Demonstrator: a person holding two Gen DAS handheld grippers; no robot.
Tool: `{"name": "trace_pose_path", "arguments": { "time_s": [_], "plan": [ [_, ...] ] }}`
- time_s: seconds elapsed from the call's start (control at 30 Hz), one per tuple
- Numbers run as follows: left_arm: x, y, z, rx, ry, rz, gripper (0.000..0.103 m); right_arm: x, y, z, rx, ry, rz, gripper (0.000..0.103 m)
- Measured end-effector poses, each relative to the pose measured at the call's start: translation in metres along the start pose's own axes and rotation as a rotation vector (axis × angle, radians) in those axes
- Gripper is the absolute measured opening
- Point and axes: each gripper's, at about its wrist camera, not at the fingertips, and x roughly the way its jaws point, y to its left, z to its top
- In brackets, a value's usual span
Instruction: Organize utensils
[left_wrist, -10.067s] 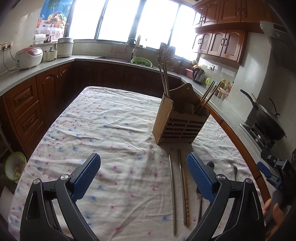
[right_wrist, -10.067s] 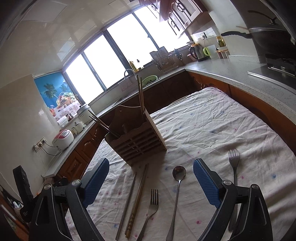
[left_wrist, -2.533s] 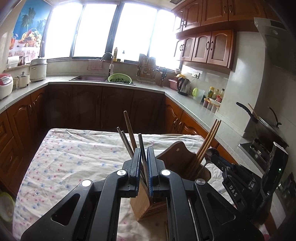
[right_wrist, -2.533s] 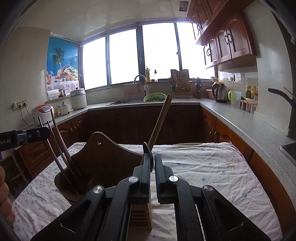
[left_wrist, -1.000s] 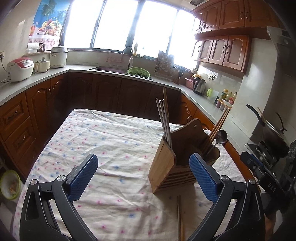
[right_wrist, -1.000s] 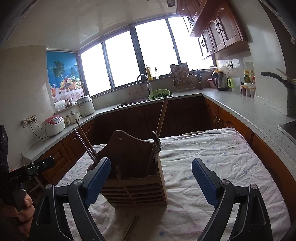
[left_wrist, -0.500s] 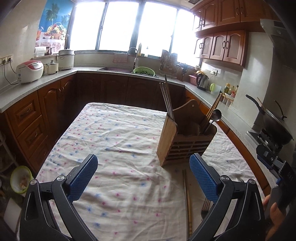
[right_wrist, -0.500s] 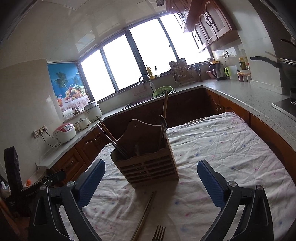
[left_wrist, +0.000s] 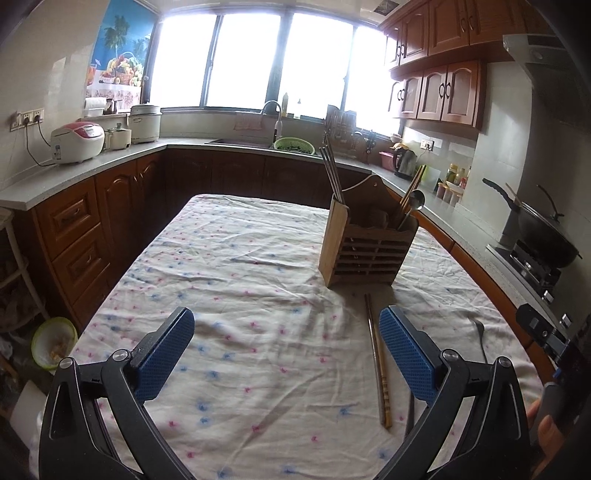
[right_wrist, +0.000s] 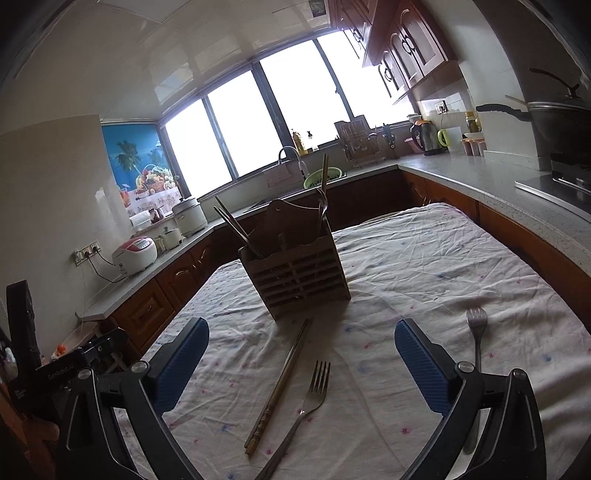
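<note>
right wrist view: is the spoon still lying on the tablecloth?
No, the spoon stands in the wooden holder; only the chopsticks and two forks lie on the tablecloth.

Your left gripper (left_wrist: 282, 349) and right gripper (right_wrist: 301, 360) match: glossy black triangular arms with cut-out windows, silver round screws at the joints, and blue ribbed pads (left_wrist: 404, 352) lining each finger, yours to see.
</note>
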Motion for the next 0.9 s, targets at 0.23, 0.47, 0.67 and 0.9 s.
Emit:
{"name": "trace_pose_path", "arguments": {
  "time_s": [0.23,0.47,0.67,0.9],
  "plan": [
    [-0.011,-0.009,-0.027,0.064,0.009,0.010,0.103,-0.029,0.004,-0.018,-0.047,-0.073,-0.018,0.103],
    [-0.036,-0.026,-0.037,0.120,-0.055,0.013,0.103,-0.047,0.018,-0.028,-0.141,-0.112,-0.049,0.103],
    [-0.051,-0.033,-0.041,0.126,-0.115,0.041,0.103,-0.065,0.028,-0.022,-0.180,-0.170,-0.036,0.103],
    [-0.043,-0.026,-0.069,0.123,-0.114,0.073,0.103,-0.060,0.019,-0.055,-0.184,-0.176,-0.081,0.103]
  ]
}}
